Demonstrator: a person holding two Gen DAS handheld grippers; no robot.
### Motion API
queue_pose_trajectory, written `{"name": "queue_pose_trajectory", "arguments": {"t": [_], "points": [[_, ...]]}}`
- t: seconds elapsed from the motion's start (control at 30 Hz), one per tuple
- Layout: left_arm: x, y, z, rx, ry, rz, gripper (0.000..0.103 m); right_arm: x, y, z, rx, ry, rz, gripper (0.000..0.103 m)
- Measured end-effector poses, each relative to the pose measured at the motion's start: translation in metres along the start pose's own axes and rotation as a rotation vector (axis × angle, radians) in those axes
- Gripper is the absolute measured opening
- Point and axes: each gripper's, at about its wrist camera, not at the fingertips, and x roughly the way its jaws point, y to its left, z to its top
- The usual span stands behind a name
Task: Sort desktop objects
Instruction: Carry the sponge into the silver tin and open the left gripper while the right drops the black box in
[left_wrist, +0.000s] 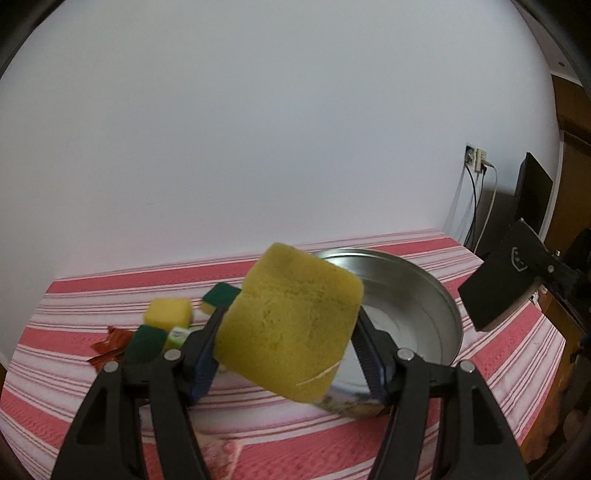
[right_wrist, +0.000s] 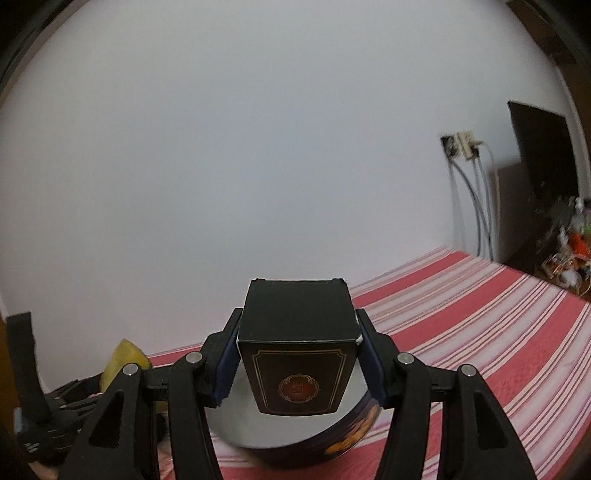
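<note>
My left gripper (left_wrist: 288, 325) is shut on a big yellow sponge (left_wrist: 291, 325) and holds it in the air at the near left rim of a round metal tin (left_wrist: 417, 291). My right gripper (right_wrist: 297, 332) is shut on a black box (right_wrist: 299, 354) with a red and gold emblem, held above the same tin (right_wrist: 332, 439). The box also shows at the right of the left wrist view (left_wrist: 498, 284). The yellow sponge shows at the left of the right wrist view (right_wrist: 123, 358).
On the red and white striped cloth (left_wrist: 110, 295) to the left lie a small yellow sponge (left_wrist: 168, 312), two green-topped sponges (left_wrist: 221, 295), a small green carton (left_wrist: 177, 334) and a red wrapper (left_wrist: 110, 343). A white wall stands behind; cables and a dark panel (left_wrist: 532, 195) are at right.
</note>
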Motion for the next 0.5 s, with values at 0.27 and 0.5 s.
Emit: {"name": "queue_pose_trajectory", "arguments": {"t": [0.27, 0.5], "points": [[0.029, -0.030, 0.006, 0.019, 0.036, -0.030, 0.065, 0.037, -0.015, 0.006, -0.023, 0.016, -0.065, 0.059], [0.063, -0.039, 0.006, 0.005, 0.102, -0.028, 0.065, 0.075, -0.012, -0.005, -0.075, 0.071, -0.085, 0.059]]}}
